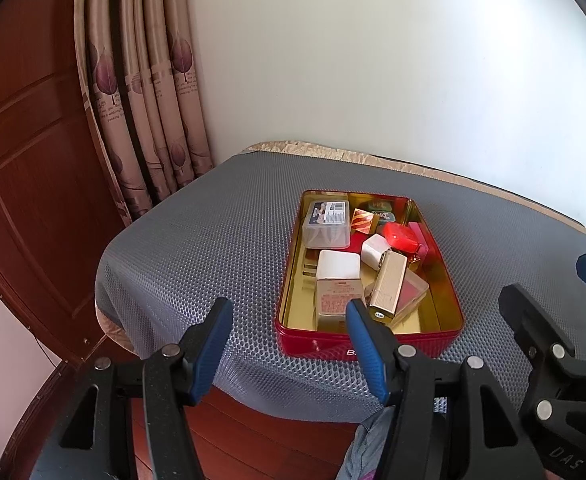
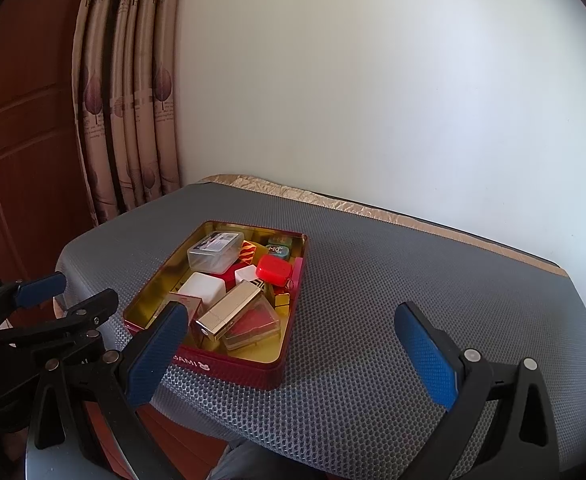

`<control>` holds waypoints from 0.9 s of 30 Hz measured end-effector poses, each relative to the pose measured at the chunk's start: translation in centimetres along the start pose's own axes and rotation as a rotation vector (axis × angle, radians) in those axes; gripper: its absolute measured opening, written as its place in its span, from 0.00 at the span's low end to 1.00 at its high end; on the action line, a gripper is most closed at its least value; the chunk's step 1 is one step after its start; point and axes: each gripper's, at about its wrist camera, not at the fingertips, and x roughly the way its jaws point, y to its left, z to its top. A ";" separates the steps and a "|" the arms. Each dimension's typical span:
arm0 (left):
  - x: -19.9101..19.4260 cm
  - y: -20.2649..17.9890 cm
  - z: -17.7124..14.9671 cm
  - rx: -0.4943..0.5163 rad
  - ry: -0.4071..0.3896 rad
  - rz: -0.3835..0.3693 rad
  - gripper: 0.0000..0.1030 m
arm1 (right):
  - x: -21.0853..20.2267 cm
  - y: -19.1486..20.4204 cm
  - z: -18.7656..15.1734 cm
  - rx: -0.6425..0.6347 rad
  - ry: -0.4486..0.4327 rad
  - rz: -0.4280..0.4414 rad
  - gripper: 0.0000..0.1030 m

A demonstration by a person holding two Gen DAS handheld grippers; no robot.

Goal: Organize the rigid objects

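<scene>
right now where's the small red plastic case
In the red tin on the grey mat, toward its far right side: the small red case sits beside the white cube, behind the gold box.

Desk (image 2: 373,280) covered by grey honeycomb-textured mat (image 1: 197,240); directly on it, open red rectangular metal tin (image 2: 229,364) with gold interior.

Place: a room in a home.
Signs: leaf-print curtain (image 1: 133,92), panelled wooden door (image 1: 25,128), plain white wall (image 1: 373,60), table (image 2: 373,280) under a grey mat, wooden floor (image 1: 253,436).
</scene>
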 end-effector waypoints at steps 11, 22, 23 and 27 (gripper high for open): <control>0.1 0.1 0.0 0.004 0.003 -0.003 0.58 | 0.0 0.1 -0.1 -0.003 0.002 0.001 0.99; 0.2 0.2 0.0 0.005 0.002 -0.003 0.58 | 0.0 0.1 -0.2 -0.003 0.003 0.001 0.99; 0.2 0.2 0.0 0.005 0.002 -0.003 0.58 | 0.0 0.0 -0.2 -0.002 0.003 0.002 0.99; 0.1 0.2 0.0 0.009 -0.002 -0.001 0.58 | 0.0 0.0 -0.2 -0.002 0.004 0.001 0.99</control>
